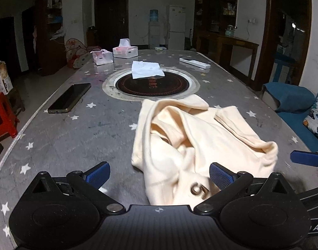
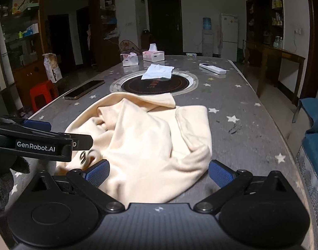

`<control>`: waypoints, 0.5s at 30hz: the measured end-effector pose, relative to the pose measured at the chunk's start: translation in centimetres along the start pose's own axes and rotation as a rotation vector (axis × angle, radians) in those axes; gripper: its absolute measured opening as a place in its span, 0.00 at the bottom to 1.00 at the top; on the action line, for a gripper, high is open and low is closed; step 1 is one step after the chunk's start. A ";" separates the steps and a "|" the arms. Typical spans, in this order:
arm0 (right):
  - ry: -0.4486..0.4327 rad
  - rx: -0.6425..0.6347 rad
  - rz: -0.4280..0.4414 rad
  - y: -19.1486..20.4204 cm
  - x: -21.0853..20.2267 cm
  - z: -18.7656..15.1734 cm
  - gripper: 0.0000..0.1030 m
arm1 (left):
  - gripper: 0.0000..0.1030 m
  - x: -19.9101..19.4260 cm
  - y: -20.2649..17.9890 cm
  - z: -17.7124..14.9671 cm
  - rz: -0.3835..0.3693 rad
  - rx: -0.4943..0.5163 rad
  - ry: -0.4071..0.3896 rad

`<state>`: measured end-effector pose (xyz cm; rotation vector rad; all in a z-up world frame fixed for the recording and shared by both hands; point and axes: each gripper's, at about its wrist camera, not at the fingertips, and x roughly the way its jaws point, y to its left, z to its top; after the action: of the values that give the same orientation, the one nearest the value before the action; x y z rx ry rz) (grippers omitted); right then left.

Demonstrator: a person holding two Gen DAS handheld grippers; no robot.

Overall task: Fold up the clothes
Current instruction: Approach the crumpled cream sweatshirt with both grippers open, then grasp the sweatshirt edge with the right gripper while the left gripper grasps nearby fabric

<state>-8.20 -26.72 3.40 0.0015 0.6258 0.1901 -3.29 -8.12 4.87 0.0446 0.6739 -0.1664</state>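
Your cream garment [image 1: 200, 143] lies crumpled on the starred grey table [image 1: 65, 137], near edge toward you. Your left gripper [image 1: 159, 176] stands wide open, the cloth's corner lying between its jaws, nearer the right one. Your right gripper [image 2: 159, 173] is spread wide too, the hem lying between its fingers, ungripped.

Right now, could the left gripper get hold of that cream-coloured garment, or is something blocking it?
Probably yes. The left gripper is open, and the crumpled cream garment lies partly between its fingers on the table. Nothing sits between them; the phone lies well off to the side.
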 end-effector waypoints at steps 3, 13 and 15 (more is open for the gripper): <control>-0.003 -0.002 -0.004 -0.3 0.6 0.7 0.98 | 1.00 0.7 0.5 0.6 0.007 -0.011 0.003; 0.003 0.001 -0.010 -1.3 2.7 2.4 0.91 | 1.00 3.3 1.4 3.0 0.034 -0.001 0.000; 0.004 0.008 -0.009 -1.7 3.2 3.0 0.88 | 1.00 3.8 1.6 3.6 0.034 -0.002 -0.004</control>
<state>-3.62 -27.63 3.83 0.0059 0.6308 0.1789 2.13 -7.36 5.29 0.0535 0.6688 -0.1331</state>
